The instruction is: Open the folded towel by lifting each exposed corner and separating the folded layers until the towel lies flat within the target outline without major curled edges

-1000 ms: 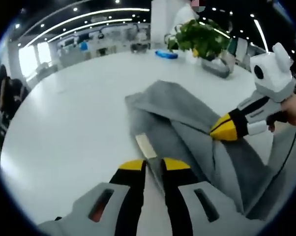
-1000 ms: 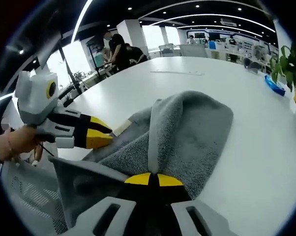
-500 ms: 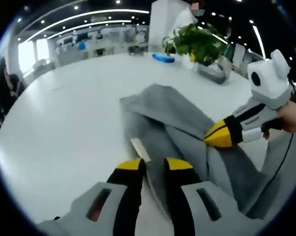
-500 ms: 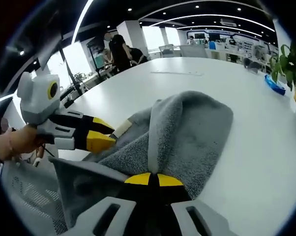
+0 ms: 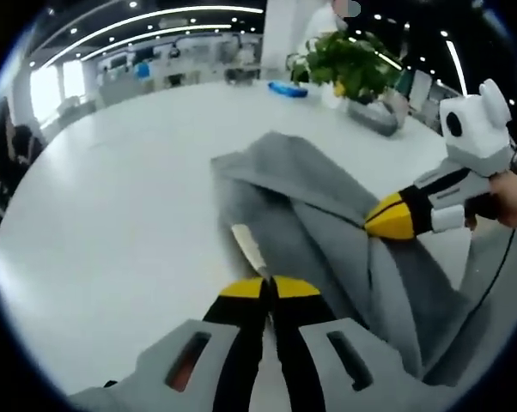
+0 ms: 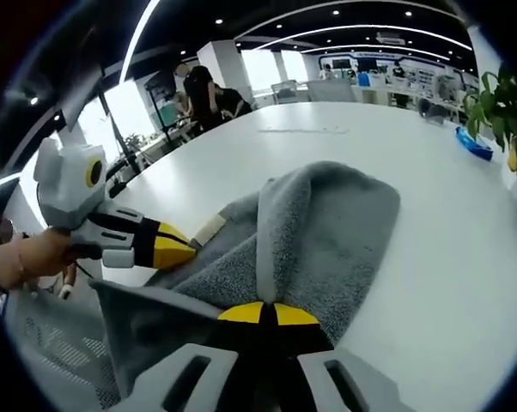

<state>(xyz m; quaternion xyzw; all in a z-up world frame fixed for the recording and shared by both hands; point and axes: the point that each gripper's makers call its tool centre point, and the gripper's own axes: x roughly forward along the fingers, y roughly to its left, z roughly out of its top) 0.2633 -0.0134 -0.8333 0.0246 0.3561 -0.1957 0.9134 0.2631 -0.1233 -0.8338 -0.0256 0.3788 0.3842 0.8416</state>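
A grey towel (image 5: 327,215) lies bunched and partly folded on a white table (image 5: 121,189). At its near edge a pale label (image 5: 246,245) sticks out, and my left gripper (image 5: 270,287) is shut on that edge just below the label. In the right gripper view the towel (image 6: 327,232) rises in a ridge, and my right gripper (image 6: 263,313) is shut on a fold of it. The right gripper (image 5: 396,219) enters the left gripper view from the right, pinching the cloth. The left gripper (image 6: 177,249) shows in the right gripper view at the towel's left edge.
A potted plant (image 5: 353,64) in a grey planter and a blue object (image 5: 290,89) stand at the table's far side. People (image 6: 203,90) are beyond the table in the right gripper view. A mesh chair back (image 6: 52,360) sits low left there.
My left gripper's jaws, slightly apart before, have closed on the towel's edge by the label. The right gripper keeps its hold on the fold.
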